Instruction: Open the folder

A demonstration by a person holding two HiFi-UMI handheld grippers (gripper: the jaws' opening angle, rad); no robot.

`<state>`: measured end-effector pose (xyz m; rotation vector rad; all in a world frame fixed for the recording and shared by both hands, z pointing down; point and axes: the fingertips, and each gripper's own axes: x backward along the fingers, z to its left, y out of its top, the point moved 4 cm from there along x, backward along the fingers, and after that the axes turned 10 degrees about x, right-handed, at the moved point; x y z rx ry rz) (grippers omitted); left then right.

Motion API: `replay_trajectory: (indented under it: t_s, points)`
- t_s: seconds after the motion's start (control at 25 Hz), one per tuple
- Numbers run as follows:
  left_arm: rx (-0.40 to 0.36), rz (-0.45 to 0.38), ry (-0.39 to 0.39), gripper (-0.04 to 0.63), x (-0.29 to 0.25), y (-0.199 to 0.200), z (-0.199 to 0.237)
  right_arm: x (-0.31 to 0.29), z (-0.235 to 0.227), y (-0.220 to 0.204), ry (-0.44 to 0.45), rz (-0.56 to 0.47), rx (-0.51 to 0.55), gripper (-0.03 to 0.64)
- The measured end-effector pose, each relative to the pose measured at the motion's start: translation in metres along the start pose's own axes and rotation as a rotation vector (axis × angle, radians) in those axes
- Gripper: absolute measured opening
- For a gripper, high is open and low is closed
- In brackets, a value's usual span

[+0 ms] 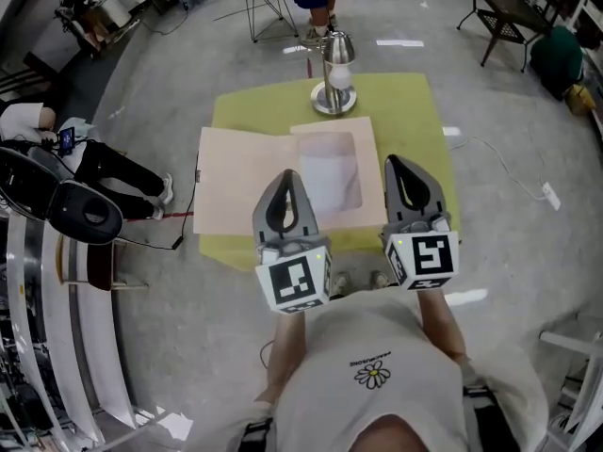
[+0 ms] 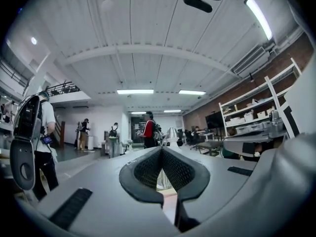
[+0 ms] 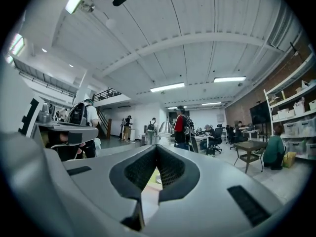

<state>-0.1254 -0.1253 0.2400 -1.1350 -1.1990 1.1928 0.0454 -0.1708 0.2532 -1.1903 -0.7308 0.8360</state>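
Green table [image 1: 415, 111], open folder [image 1: 245, 186] below left gripper [image 1: 288, 177] and right gripper [image 1: 394, 165]; both closed, empty

Head overhead; gripper views toward lamp [image 3: 165, 130]

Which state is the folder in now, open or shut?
Open. The folder lies spread flat on the table, its cover turned out to the left and a pale sheet showing inside.
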Motion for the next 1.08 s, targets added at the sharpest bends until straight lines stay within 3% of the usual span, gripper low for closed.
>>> replay_trajectory:
  t_s: [0.36,1.08]
  points:
    - [0.036,0.006,-0.038,0.014,-0.007,-0.004,-0.001,-0.004,0.006,0.001,0.005,0.010,0.034,0.012]
    - [0.090,0.006,0.007,0.014,-0.018,-0.022,0.015,-0.015,0.007,-0.016,0.036,0.041,0.040,0.012]
